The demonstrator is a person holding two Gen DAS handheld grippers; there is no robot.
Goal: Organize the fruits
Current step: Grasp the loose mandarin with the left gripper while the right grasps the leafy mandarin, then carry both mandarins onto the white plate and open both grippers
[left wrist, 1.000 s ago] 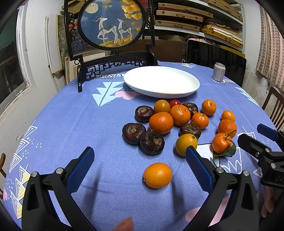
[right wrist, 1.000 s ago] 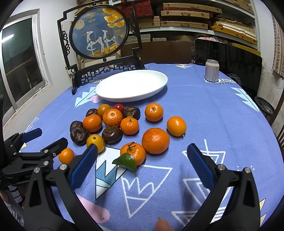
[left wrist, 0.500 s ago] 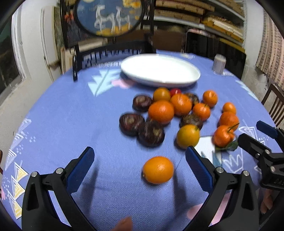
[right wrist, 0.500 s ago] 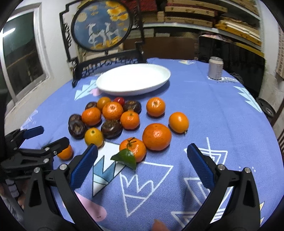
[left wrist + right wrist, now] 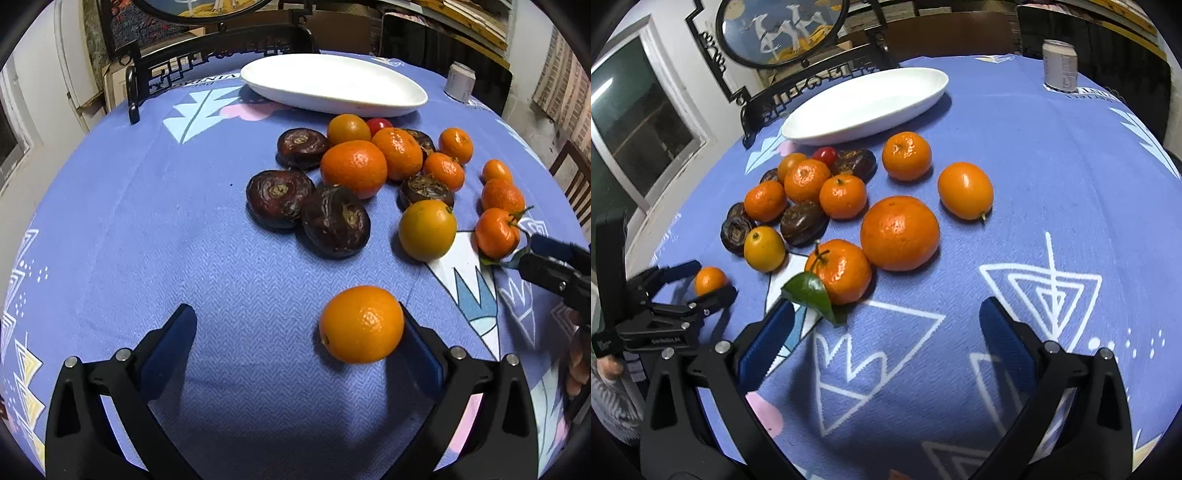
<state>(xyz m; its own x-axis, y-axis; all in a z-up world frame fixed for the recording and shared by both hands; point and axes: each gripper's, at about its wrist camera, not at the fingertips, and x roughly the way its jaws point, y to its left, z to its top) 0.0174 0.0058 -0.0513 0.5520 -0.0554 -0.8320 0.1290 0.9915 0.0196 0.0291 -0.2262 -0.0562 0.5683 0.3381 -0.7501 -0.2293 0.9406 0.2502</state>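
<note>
A lone orange kumquat (image 5: 361, 324) lies on the blue tablecloth, apart from the main pile. My left gripper (image 5: 295, 345) is open around it, the fruit close against the right pad. The right wrist view shows the same kumquat (image 5: 710, 280) between the left gripper's (image 5: 705, 282) fingers. Beyond lie several mandarins (image 5: 354, 168) and dark brown fruits (image 5: 335, 220), a cherry tomato (image 5: 379, 123) and an empty white oval plate (image 5: 332, 86). My right gripper (image 5: 886, 332) is open above the cloth, just short of a leafy mandarin (image 5: 839, 270) and a large mandarin (image 5: 899, 232).
A drink can (image 5: 1060, 65) stands at the far right of the round table. A black carved stand with a round deer picture (image 5: 781, 27) rises behind the plate. A wooden chair (image 5: 570, 177) stands off the table's right edge. A hand (image 5: 576, 363) holds the right gripper.
Both grippers have come down and forward toward the fruit. The lone kumquat now lies between the left gripper's pads, near the right one; the leafy mandarin is closer to the right gripper.
</note>
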